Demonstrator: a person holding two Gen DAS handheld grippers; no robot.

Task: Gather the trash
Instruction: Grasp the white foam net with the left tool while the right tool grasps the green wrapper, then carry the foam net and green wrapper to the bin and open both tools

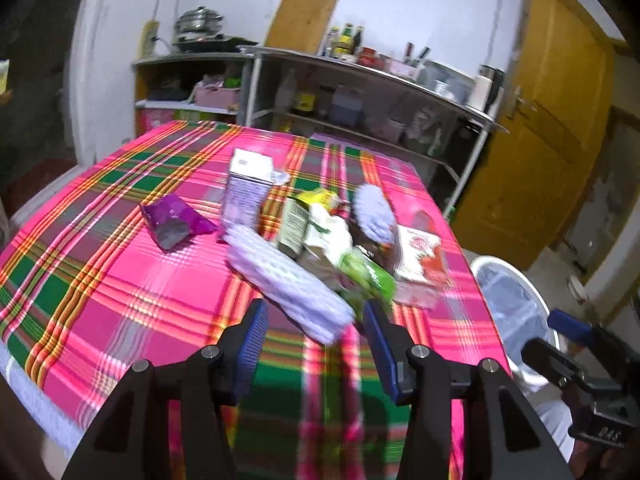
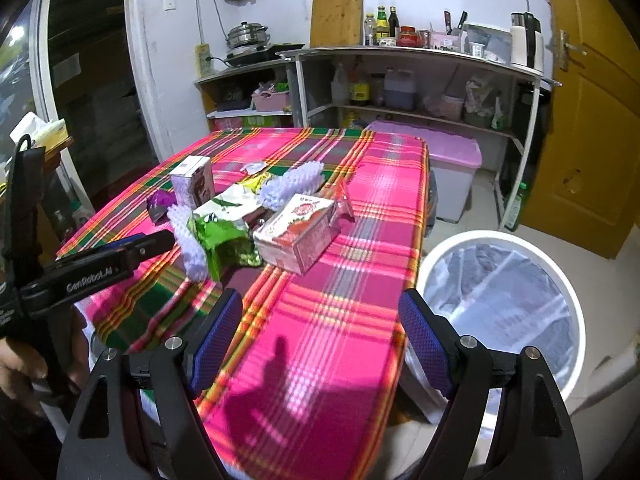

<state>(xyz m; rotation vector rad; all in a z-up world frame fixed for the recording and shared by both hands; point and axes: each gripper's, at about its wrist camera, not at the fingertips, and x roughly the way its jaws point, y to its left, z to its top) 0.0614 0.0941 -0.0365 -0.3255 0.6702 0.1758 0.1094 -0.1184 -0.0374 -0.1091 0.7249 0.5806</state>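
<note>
Trash sat clustered mid-table on the plaid cloth (image 2: 352, 216). Nearest my left claw: a white foam net (image 1: 280, 276), ribbed, soft, tube-shaped, lying flat and blurred in the left view. Touching it, a crumpled green wrapper (image 2: 224, 236), glossy foil. Beside that, a red-and-white carton (image 2: 296, 232) on its side, boxy cardboard. Behind stood a purple carton (image 2: 194, 184), upright, and a second foam net (image 2: 292, 184), knobbly, lying slantwise. A purple foil wrapper (image 1: 174, 220), flattened and torn, lay a bit apart on the left of the pile. A small clear plastic piece (image 2: 254, 167) lay behind the pile.

My left claw (image 1: 316, 340) was spread partway, blue ribbed pads either side of the foam net's near end; blur meant I couldn't tell if they touched it. It pinched nothing I could confirm.

My right claw (image 2: 320, 336) was spread wide above the table's near corner, blue dimpled pads holding nothing, casting a shadow on the cloth.

The bin (image 2: 500, 304) stood on the floor just beside the table's right edge, round white rim, clear liner inside. Behind the table a pink-lidded tub (image 2: 452, 152) and metal shelves (image 2: 400, 56) stocked with bottles.
</note>
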